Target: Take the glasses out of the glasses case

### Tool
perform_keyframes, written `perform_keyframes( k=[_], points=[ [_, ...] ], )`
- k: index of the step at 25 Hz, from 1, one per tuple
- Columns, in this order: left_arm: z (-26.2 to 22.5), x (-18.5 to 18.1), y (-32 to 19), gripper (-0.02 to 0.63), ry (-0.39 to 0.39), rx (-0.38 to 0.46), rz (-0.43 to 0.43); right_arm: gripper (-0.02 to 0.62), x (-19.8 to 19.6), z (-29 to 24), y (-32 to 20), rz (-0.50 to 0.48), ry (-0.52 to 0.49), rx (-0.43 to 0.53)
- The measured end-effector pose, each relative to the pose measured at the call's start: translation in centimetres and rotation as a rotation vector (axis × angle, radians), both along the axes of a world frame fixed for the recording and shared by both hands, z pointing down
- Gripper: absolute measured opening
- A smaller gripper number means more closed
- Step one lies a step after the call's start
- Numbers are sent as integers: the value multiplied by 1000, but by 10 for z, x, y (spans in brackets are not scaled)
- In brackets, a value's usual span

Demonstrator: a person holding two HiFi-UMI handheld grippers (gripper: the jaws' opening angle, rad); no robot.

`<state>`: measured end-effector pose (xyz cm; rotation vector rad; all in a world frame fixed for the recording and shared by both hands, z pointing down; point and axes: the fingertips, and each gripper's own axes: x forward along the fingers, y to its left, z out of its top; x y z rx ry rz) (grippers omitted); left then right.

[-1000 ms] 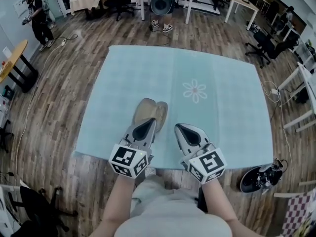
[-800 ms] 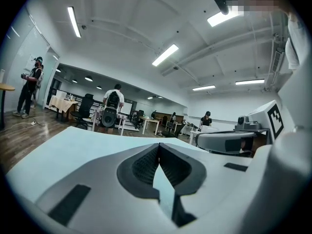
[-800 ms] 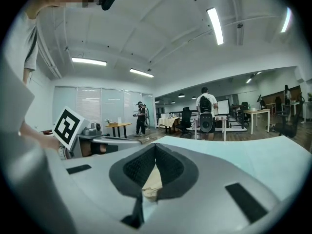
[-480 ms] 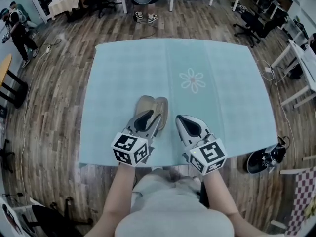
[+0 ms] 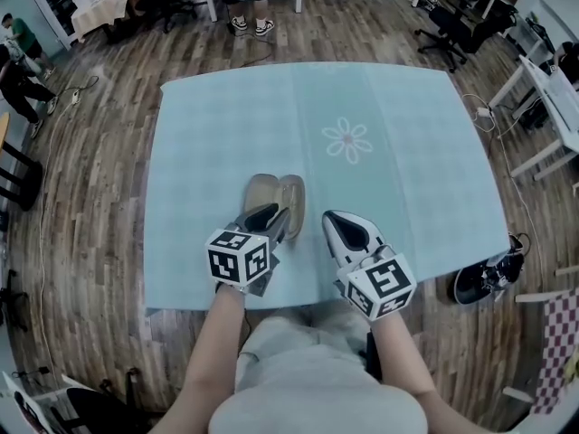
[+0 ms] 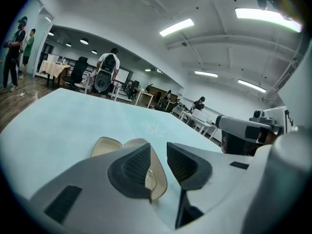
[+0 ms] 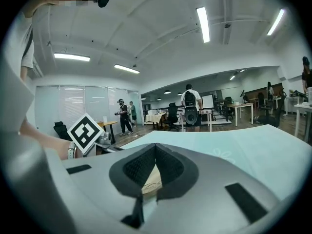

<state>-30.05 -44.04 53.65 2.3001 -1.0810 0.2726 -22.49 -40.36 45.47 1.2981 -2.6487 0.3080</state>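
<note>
My left gripper [image 6: 158,155]: jaws just opened, case [image 6: 105,146] edge loose between. Right gripper [image 7: 155,152]: closed, empty. Risk: unpinned case skids.

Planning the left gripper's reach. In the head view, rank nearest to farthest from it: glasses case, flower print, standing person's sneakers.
1. Glasses case, at the left gripper's tips; its rim shows between the just-opened jaws, ungripped.
2. Flower print, on the cloth, up and right.
3. Sneakers, on the floor beyond the cloth's far edge.
</note>
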Motion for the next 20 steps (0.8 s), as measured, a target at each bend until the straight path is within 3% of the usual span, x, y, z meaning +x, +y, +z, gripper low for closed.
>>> perform_keyframes(
  k=[8,20],
  points=[
    [40,11,-9,112,-20,-192,11,8,5,15,-7,-3,-1,-26],
    [80,21,-25,104,-82,-353,-25,8,9,35,-30,-39,-45,-105]
  ],
)
